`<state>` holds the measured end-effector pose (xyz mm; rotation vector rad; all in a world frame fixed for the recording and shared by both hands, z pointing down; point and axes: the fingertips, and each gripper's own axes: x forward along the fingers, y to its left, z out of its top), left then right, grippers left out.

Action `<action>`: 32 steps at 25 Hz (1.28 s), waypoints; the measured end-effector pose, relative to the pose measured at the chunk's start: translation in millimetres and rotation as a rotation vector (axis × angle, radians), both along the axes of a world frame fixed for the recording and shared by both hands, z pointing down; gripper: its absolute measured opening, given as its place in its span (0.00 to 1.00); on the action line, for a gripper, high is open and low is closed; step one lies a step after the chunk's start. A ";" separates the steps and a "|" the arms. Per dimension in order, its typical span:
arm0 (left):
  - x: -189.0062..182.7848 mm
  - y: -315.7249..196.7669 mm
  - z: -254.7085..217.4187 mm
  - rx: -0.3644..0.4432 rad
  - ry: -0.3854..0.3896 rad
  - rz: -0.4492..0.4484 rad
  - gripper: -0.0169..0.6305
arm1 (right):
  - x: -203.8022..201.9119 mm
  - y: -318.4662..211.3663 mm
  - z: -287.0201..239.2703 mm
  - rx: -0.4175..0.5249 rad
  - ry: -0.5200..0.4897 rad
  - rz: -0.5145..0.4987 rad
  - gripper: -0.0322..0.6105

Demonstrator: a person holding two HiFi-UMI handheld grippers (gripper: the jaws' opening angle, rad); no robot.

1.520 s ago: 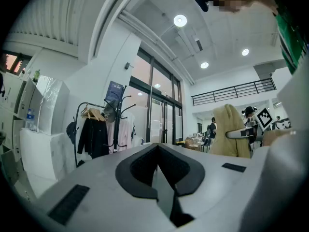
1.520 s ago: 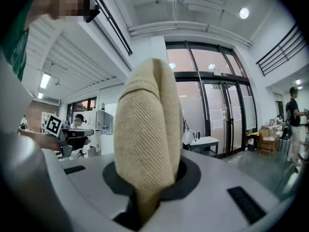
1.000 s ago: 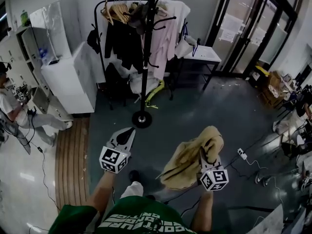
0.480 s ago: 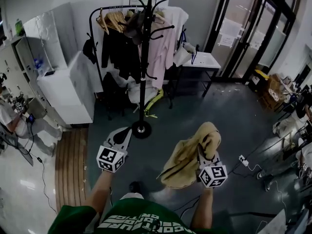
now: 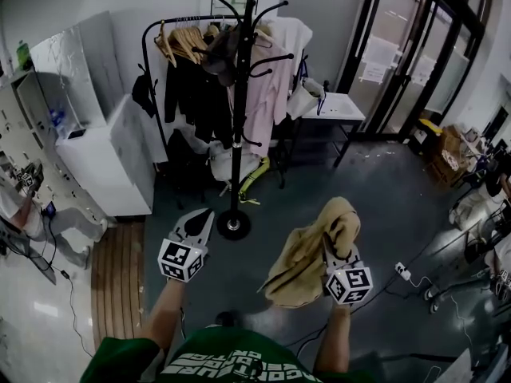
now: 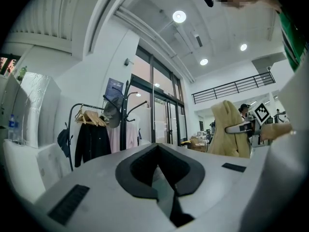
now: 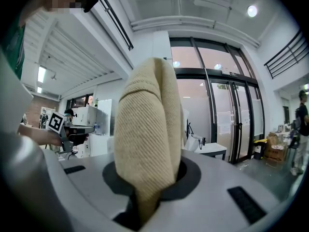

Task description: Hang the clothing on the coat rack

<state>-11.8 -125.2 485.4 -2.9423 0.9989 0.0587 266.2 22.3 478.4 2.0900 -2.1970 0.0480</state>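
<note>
The left gripper (image 5: 204, 215) pointed level, its jaws seemingly pressed together on nothing, probably kept free to help later. Ahead stood the coat rack (image 5: 241, 118), some hooks bare. The right gripper (image 5: 334, 255) pinched the tan clothing (image 5: 303, 258) by a fold, lifting it off the floor, well apart from the rack.

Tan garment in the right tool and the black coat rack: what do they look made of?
Tan garment: woven fabric, matte, with visible diagonal ribbing like twill. It folds softly, so probably cotton-like. Coat rack: likely metal tubing with a black painted finish, judging by the thin straight pole and slim curved hooks.
</note>
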 end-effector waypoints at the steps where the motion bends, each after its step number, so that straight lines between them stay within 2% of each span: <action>1: -0.2 -7.8 -0.5 -0.001 0.001 0.001 0.03 | -0.4 -7.8 -0.6 -0.001 0.002 0.000 0.16; 16: 3.9 -95.5 -12.0 0.000 0.008 0.021 0.03 | -3.0 -99.2 -25.0 0.030 0.039 0.003 0.16; 32: 57.5 -158.7 -55.7 0.079 -0.008 -0.001 0.03 | 29.7 -178.2 -45.7 0.065 0.088 -0.066 0.16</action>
